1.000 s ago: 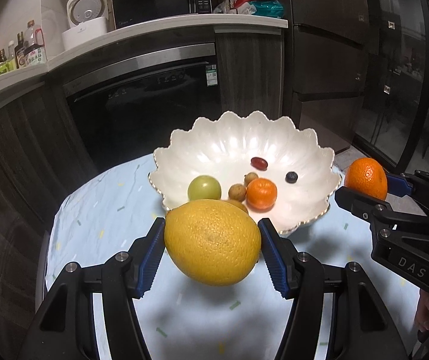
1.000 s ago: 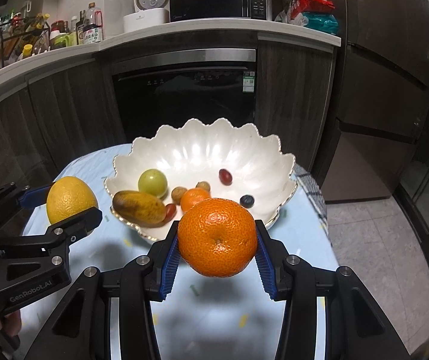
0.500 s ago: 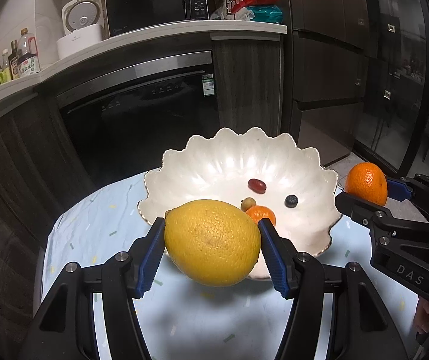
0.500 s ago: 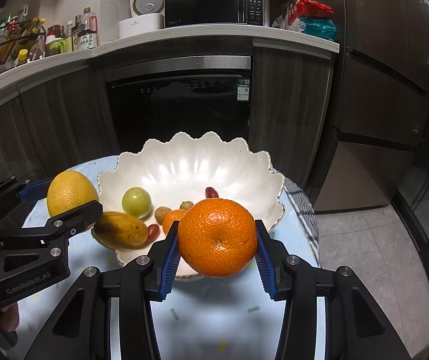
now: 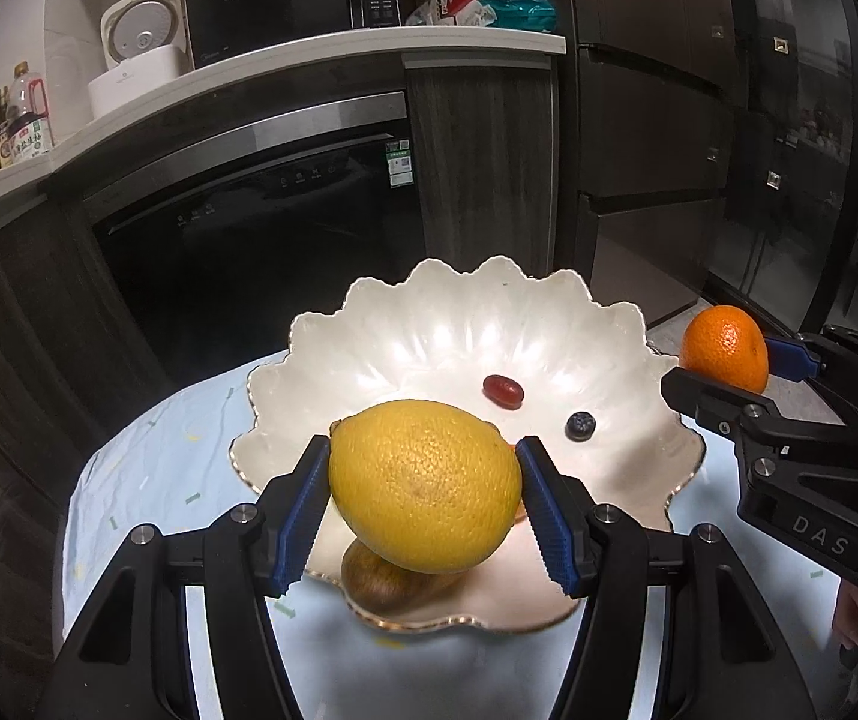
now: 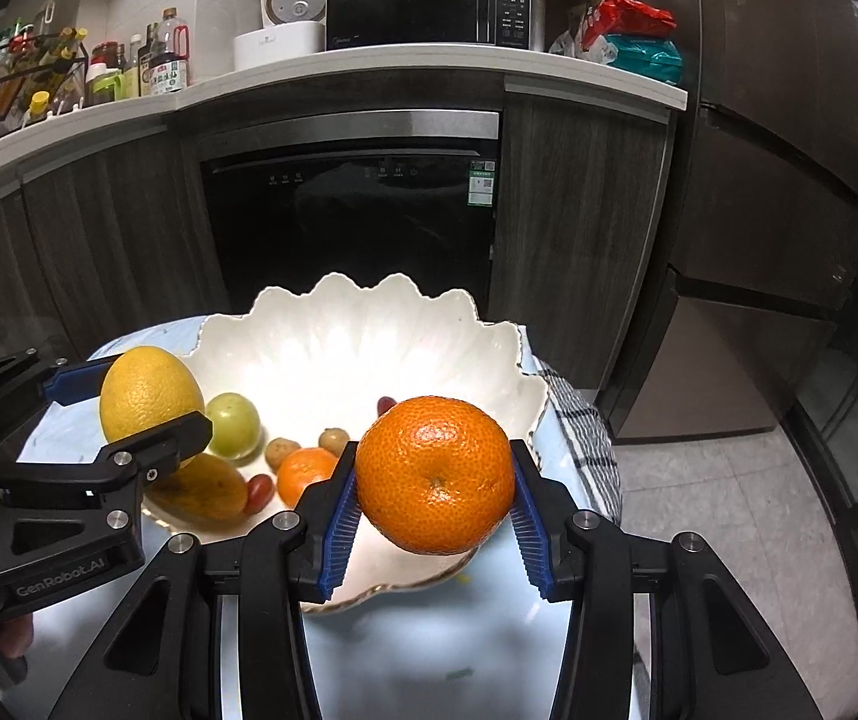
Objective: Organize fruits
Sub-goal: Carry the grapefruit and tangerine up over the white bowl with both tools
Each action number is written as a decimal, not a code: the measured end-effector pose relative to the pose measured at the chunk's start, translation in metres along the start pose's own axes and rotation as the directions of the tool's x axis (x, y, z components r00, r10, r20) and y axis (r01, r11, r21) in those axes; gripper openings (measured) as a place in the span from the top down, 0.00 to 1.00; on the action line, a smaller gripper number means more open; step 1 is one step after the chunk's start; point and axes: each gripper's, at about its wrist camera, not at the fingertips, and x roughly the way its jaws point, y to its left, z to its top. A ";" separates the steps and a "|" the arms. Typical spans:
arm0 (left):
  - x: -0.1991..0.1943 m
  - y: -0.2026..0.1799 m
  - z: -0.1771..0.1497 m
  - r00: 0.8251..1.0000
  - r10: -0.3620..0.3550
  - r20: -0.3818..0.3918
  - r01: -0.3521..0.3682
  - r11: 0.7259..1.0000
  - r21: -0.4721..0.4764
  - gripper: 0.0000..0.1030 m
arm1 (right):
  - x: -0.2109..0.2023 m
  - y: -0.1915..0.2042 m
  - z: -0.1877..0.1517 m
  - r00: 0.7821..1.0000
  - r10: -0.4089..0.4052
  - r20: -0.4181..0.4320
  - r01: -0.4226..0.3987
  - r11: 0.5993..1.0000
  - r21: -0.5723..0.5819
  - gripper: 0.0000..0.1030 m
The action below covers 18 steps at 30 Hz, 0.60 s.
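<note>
A white scalloped bowl (image 5: 459, 324) (image 6: 369, 336) stands on a small table with a pale blue cloth (image 5: 129, 480). My left gripper (image 5: 426, 483) is shut on a large yellow lemon (image 5: 426, 483) (image 6: 147, 390), held over the bowl's near rim. My right gripper (image 6: 435, 480) is shut on a big orange (image 6: 435, 480) (image 5: 726, 345) above the bowl's right rim. Inside the bowl lie a red grape (image 5: 502, 389), a blueberry (image 5: 581, 425), a green fruit (image 6: 234, 423), a small tangerine (image 6: 306, 474), a brownish fruit (image 6: 207, 486) and small brown nuts (image 6: 282, 450).
Dark kitchen cabinets and a built-in black oven (image 6: 357, 228) stand right behind the table. The counter above carries a microwave (image 6: 423, 0), a rice cooker (image 6: 285, 18) and bottles (image 6: 159, 66). A checked cloth (image 6: 585, 438) hangs at the table's right edge. A dark fridge (image 6: 789, 180) is at the right.
Both grippers have moved forward with their fruits, from in front of the bowl to over its rim. The bowl looms larger and lower; the grips are unchanged.
</note>
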 end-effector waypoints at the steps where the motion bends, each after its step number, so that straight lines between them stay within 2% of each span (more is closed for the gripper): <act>1: 0.002 0.000 0.001 1.000 0.000 -0.002 0.000 1.000 0.000 0.41 | 0.003 -0.002 0.001 1.000 0.002 -0.002 -0.002 1.000 -0.001 0.55; 18: 0.045 -0.001 0.015 0.999 0.000 -0.044 0.000 1.000 -0.005 0.41 | 0.046 -0.014 0.019 0.999 0.020 -0.030 -0.020 1.000 -0.003 0.55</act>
